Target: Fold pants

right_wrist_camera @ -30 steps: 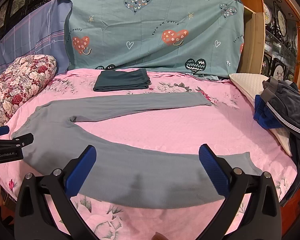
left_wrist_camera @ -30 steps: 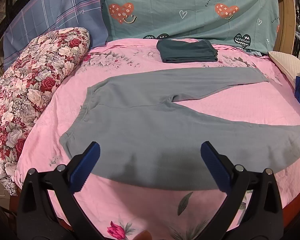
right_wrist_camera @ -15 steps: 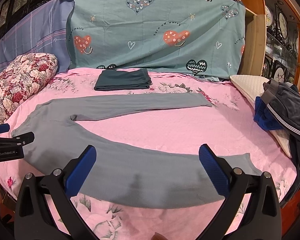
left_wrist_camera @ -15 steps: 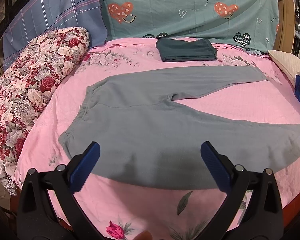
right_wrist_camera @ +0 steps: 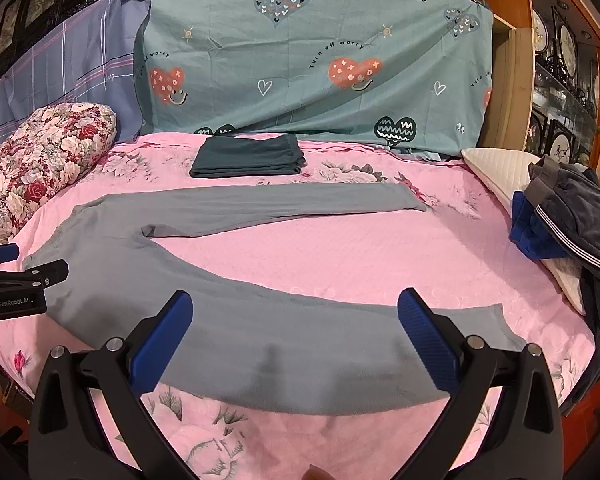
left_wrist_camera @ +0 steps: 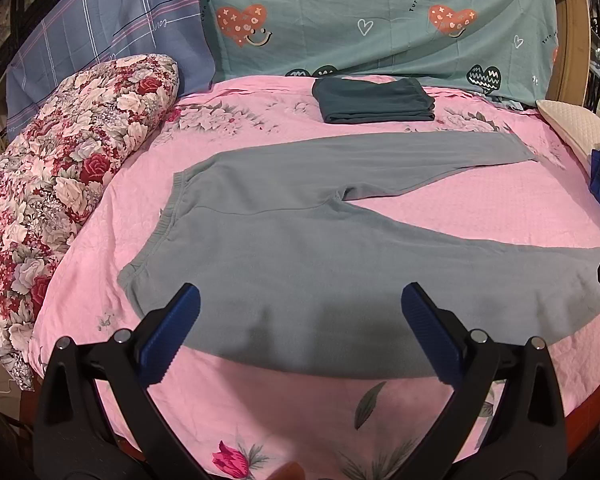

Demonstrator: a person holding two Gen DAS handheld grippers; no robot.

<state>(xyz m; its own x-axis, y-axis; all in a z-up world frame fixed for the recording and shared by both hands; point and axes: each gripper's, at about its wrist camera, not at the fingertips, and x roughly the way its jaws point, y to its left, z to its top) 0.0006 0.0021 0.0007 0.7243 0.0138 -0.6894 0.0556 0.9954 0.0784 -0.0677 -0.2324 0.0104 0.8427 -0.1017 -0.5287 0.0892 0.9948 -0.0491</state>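
Grey pants [left_wrist_camera: 300, 248] lie flat on the pink bedspread [left_wrist_camera: 480, 208], waistband to the left, the two legs spread apart to the right. They also show in the right wrist view [right_wrist_camera: 228, 308]. My left gripper [left_wrist_camera: 300, 332] is open and empty, hovering over the near edge of the seat and near leg. My right gripper [right_wrist_camera: 294, 336] is open and empty above the near leg, short of its cuff [right_wrist_camera: 500, 332]. The left gripper's fingers [right_wrist_camera: 16, 276] show at the left edge of the right wrist view, near the waistband.
A folded dark green garment [left_wrist_camera: 374, 100] lies at the back of the bed. A floral quilt roll [left_wrist_camera: 60, 152] lies along the left side. A white pillow [right_wrist_camera: 496, 164] and a pile of dark clothes [right_wrist_camera: 572, 216] sit at the right. Patterned sheets [right_wrist_camera: 308, 64] hang behind.
Both grippers have drifted very slightly; the views shift a little. The pants have not moved and both grippers stay open.
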